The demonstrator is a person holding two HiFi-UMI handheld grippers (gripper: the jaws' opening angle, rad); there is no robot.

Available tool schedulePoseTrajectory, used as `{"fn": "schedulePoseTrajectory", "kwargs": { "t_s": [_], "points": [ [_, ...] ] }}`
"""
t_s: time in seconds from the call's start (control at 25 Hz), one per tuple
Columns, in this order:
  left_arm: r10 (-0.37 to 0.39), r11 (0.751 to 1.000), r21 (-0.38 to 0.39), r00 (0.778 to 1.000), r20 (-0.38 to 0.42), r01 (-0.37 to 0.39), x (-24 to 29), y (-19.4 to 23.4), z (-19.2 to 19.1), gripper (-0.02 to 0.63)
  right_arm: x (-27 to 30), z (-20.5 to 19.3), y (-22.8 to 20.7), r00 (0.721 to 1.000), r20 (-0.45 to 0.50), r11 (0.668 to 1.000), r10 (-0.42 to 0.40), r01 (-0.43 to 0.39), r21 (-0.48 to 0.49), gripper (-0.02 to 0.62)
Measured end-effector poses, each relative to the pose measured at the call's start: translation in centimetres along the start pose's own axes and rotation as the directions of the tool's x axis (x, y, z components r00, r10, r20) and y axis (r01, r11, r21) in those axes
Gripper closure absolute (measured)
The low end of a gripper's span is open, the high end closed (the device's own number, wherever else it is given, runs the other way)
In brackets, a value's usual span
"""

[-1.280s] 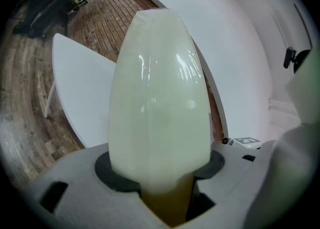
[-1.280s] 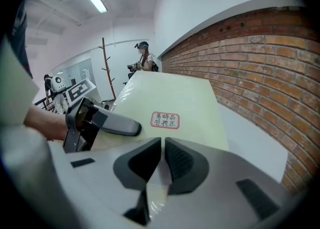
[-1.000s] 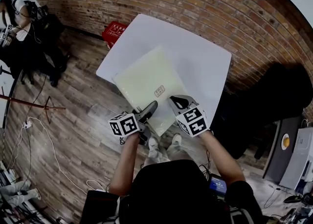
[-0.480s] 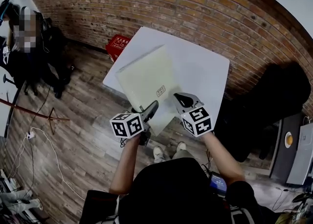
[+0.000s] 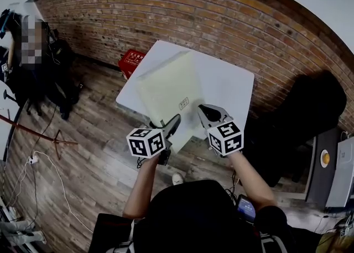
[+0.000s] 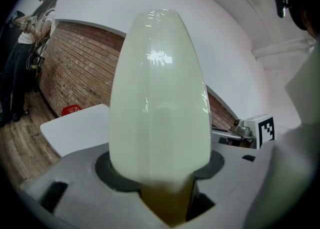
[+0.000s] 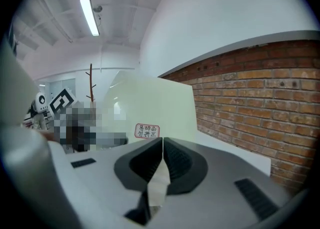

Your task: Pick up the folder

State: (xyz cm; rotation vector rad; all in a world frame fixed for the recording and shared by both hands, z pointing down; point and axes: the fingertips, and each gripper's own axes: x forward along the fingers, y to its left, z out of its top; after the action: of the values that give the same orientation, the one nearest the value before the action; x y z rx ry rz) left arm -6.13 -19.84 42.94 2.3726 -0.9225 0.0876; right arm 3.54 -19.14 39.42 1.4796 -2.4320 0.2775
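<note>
We find the right gripper (image 5: 206, 112) clamped tight on the near edge of the pale folder (image 5: 166, 87). The left gripper (image 5: 170, 126) grips the folder's near corner, jaws set wider. Held by both, the folder is tilted up over the white table (image 5: 235, 89).
</note>
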Motion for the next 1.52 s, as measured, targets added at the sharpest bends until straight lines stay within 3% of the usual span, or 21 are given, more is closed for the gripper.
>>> {"fn": "schedulePoseTrajectory", "kwargs": {
  "t_s": [0.68,1.0,1.52],
  "points": [
    [0.043,0.982,0.180,0.997,0.057,-0.053,-0.5,-9.1,1.3,0.334,-7.5,2.1,-2.1,0.994,0.097,0.999,0.051,-0.052,0.012,0.565],
    [0.062,0.977,0.198,0.994,0.092,-0.079,-1.9,-12.1,0.8,0.334,-10.9,2.2,-0.9,0.989,0.123,0.996,0.081,-0.075,-0.050,0.565],
    [0.071,0.970,0.221,0.990,0.118,-0.096,-4.6,-16.4,-1.2,0.334,-16.0,2.3,0.6,0.980,0.169,0.994,0.104,-0.095,-0.060,0.565]
  ]
}}
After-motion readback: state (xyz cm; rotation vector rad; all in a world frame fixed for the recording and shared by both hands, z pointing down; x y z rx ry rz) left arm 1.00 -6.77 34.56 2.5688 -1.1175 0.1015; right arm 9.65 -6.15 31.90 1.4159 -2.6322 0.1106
